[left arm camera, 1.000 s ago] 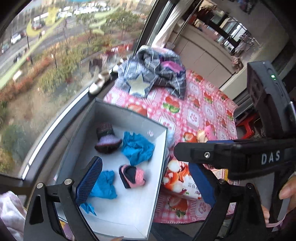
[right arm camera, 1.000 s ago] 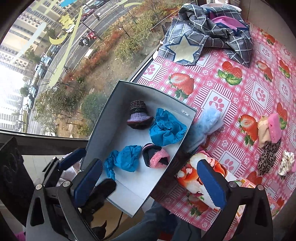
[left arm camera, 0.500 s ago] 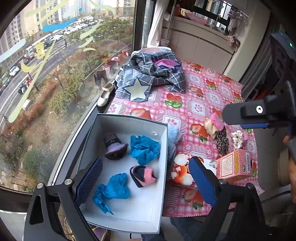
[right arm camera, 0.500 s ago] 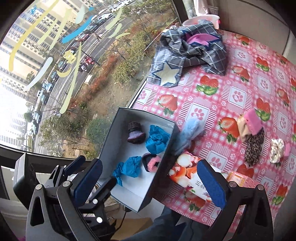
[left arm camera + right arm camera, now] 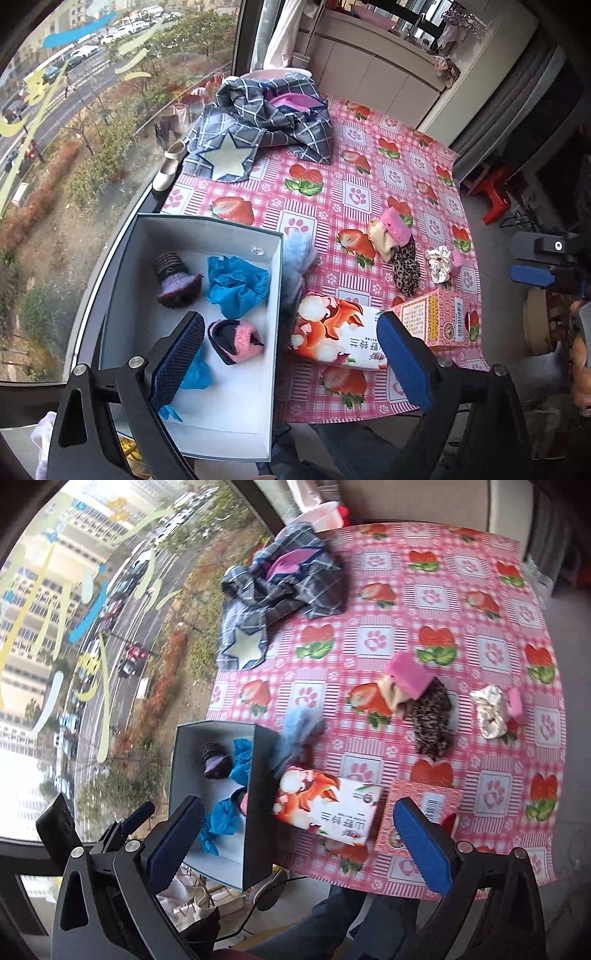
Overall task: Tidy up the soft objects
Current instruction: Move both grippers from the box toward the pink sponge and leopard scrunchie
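A grey box (image 5: 140, 258) (image 5: 258, 775) at the table's near left holds a purple knit bootie (image 5: 173, 280), two blue crumpled cloths (image 5: 236, 284) and a pink-and-black slipper (image 5: 236, 341). A pale blue fluffy piece (image 5: 297, 251) (image 5: 299, 727) lies against the box's right wall. On the cloth lie a pink-and-beige bundle (image 5: 391, 232) (image 5: 402, 681), a leopard sock (image 5: 406, 269) (image 5: 432, 720) and a white scrunchie (image 5: 439, 260) (image 5: 489, 710). My left gripper (image 5: 291, 354) is open above the box's right edge. My right gripper (image 5: 299, 838) is open, high over the near edge.
A strawberry-print tablecloth (image 5: 354, 192) covers the table. A plaid garment with a star (image 5: 258, 129) (image 5: 280, 587) is heaped at the far left. A tissue pack (image 5: 340, 332) (image 5: 328, 808) and a pink carton (image 5: 436, 317) lie near the front. A window runs along the left.
Both grippers have pulled back and risen away from the box, so more of the table shows. The right gripper has swung off to the right. Nothing on the table moved.
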